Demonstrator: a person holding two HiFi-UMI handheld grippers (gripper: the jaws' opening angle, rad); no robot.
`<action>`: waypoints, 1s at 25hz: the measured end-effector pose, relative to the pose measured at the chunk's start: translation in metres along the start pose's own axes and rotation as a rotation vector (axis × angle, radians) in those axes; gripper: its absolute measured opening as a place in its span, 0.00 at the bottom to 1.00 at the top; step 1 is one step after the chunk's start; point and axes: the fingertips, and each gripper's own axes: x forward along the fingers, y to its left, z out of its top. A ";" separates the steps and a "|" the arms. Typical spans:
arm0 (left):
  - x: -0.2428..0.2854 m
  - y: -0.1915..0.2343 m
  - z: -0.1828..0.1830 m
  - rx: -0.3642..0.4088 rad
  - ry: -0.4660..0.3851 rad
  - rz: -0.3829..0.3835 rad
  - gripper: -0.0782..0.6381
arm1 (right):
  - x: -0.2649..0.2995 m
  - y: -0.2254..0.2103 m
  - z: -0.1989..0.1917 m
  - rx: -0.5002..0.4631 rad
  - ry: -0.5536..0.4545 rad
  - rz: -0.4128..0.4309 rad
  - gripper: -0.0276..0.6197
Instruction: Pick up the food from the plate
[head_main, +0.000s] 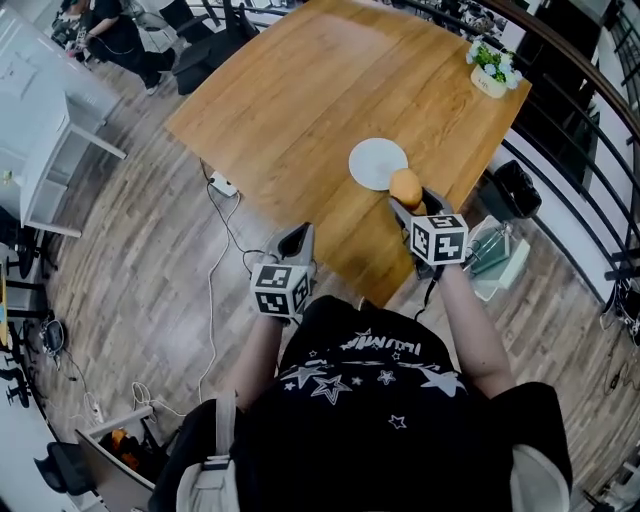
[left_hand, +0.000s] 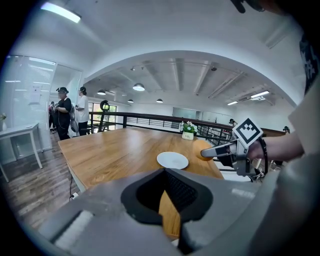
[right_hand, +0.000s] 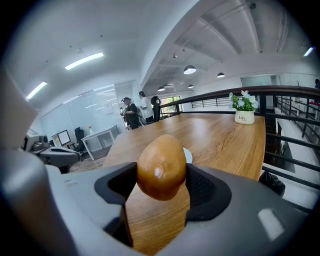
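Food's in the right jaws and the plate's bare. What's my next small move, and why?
Probably raise the right gripper slightly, grip unchanged: the food sits clamped between its pads, already off the empty plate.

The food (right_hand: 161, 167) is glossy golden brown. The plate (head_main: 377, 163) is plain white; the table (head_main: 300, 90) is orange-brown wood grain. The left gripper (head_main: 297, 234) and right gripper (head_main: 408, 203) are grey with black-and-white square markers. The small flower pot (head_main: 488, 82) seems white.
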 end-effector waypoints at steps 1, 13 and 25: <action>-0.001 0.000 0.001 -0.001 -0.003 -0.002 0.11 | -0.002 -0.001 0.002 0.007 -0.009 -0.005 0.52; -0.050 0.005 -0.012 0.027 0.008 -0.045 0.11 | -0.028 0.041 -0.023 0.053 -0.013 -0.032 0.52; -0.125 -0.013 -0.062 0.032 0.026 -0.119 0.11 | -0.090 0.100 -0.079 0.071 0.000 -0.077 0.52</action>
